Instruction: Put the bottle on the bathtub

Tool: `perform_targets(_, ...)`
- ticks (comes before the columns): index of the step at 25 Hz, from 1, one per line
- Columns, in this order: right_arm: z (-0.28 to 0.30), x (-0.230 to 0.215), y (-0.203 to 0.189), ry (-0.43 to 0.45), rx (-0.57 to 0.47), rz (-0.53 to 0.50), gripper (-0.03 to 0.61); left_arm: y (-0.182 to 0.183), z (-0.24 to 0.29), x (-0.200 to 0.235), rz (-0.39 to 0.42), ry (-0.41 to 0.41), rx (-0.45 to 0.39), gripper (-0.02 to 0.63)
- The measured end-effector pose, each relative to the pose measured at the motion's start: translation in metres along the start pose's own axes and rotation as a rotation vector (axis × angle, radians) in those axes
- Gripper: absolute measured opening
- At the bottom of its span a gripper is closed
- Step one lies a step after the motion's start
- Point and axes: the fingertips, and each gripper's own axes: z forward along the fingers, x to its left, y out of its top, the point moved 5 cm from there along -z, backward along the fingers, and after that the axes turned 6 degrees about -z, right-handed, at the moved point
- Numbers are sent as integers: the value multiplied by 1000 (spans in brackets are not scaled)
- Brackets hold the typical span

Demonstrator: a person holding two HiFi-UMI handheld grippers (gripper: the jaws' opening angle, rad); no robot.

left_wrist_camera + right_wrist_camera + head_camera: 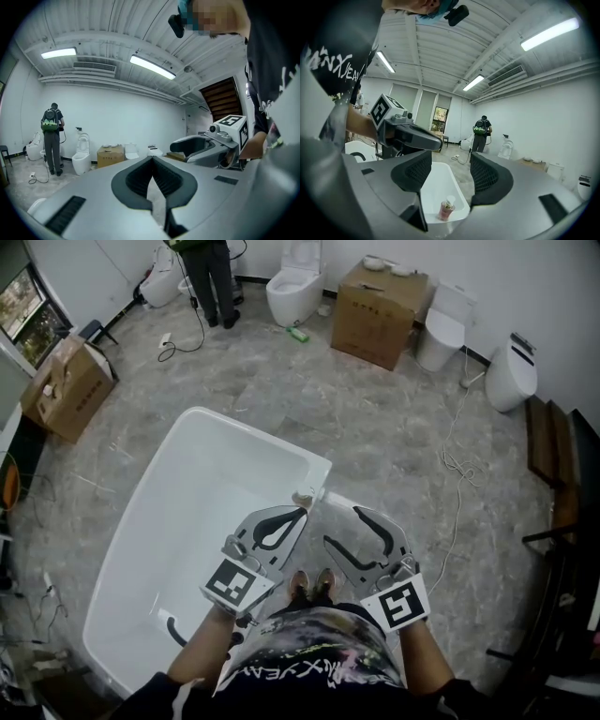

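Nearest the person, the left gripper (300, 514) (152, 161) is held with its jaws brought together at the tips, and nothing is seen between them. The right gripper (342, 526) (450, 164) is held beside it with its jaws spread wide and empty.

Just beyond both sets of tips, the bottle (303, 495) (446, 209) is seen upright on the bathtub (262, 439) (436, 187), on the rim beside the corner closest to the grippers. It is gripped by neither. By that placement the task is judged done or very nearly so.

The ledge under the bottle looks narrow. If either gripper were swung or lowered carelessly on withdrawal, the bottle could be clipped and tipped into the basin or off onto the floor. The open right jaws, pointed over it, are judged the likelier cause.

Farther off, a cardboard box (380, 315) and a toilet (295, 282) are seen by the far wall, where a standing person (214, 277) is also seen.
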Motion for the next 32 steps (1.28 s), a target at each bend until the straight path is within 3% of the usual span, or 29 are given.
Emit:
perform_targets(14, -12, -8, 14, -22, -59, 27, 259, 13, 2, -11, 17, -2, -6, 14)
perform_targets(22, -21, -12, 20, -70, -84, 38, 36, 16, 0, -12, 32, -1, -13, 14)
perform_targets(32, -19, -12, 17, -3, -81, 61, 2, 19, 5, -16, 34, -11, -5, 14)
